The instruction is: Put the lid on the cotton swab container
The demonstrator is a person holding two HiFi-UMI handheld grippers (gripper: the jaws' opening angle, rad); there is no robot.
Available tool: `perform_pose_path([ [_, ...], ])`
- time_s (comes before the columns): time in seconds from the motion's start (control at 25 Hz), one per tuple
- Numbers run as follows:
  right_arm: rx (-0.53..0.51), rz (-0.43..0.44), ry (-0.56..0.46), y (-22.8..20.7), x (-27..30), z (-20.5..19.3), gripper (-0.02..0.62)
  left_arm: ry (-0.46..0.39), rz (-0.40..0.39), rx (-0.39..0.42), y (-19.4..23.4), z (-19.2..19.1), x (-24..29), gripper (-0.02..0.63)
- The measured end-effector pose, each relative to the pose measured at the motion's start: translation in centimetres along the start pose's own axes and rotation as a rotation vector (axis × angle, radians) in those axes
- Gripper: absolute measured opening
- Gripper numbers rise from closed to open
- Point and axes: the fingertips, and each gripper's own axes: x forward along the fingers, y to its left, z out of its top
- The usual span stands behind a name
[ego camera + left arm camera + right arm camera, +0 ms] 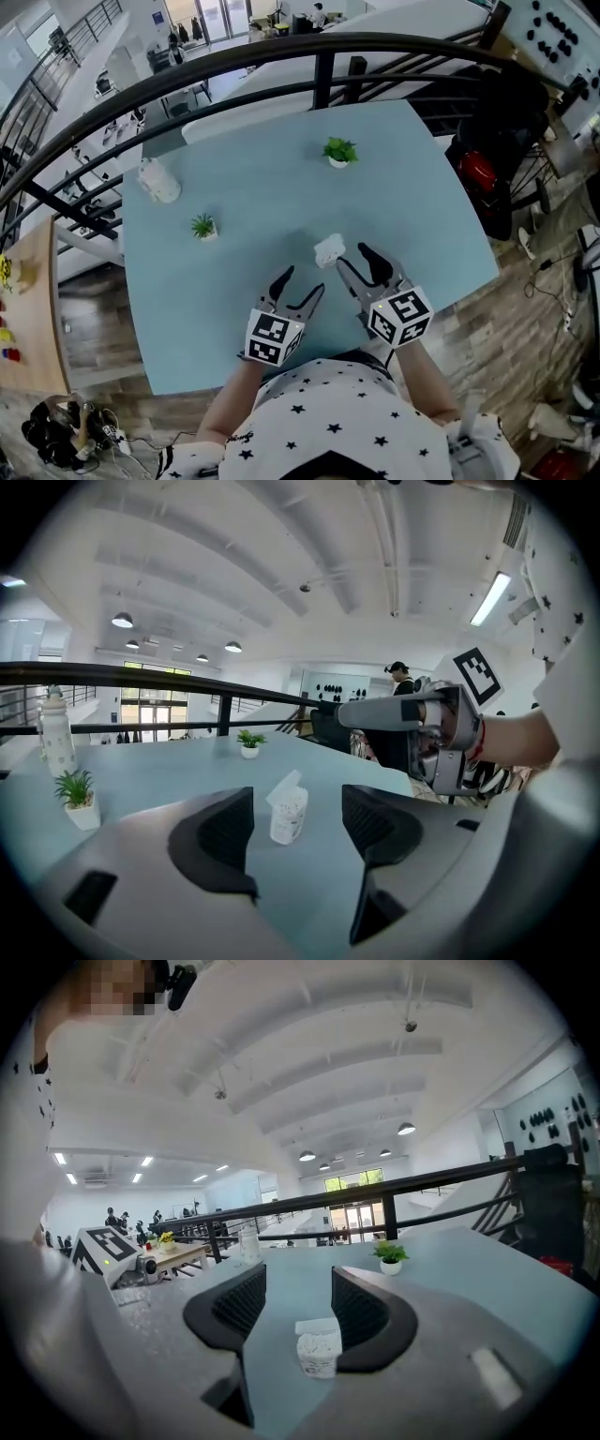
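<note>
A small white cotton swab container (pixel 329 251) stands on the light blue table (pixel 281 178), just ahead of both grippers. Its lid (pixel 285 785) is still attached and tilts up at the top. In the left gripper view the container (pixel 289 817) sits a short way beyond the jaws, which stand apart. My left gripper (pixel 302 281) is open and holds nothing. My right gripper (pixel 354 258) is open too, right of the container. In the right gripper view the container (pixel 319 1349) stands low between the fingers (pixel 367 1321), close to the right one, without being pressed.
Two small potted plants (pixel 339 151) (pixel 203 226) and a white bottle (pixel 158 180) stand farther back on the table. A dark railing (pixel 323 70) curves behind its far edge. The near table edge lies just under the grippers, against the person's body.
</note>
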Motion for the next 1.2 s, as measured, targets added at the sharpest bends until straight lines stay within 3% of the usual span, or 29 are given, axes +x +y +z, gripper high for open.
perform_pose_path([
  [0.64, 0.011, 0.068, 0.107, -5.1, 5.6, -2.2, 0.201, 0.124, 0.019, -0.008, 1.0, -3.1, 6.6, 0.281],
  [1.2, 0.008, 0.090, 0.207, -6.3, 8.5, -5.2, 0.201, 0.218, -0.001, 0.000, 1.9, -6.6, 11.2, 0.279],
])
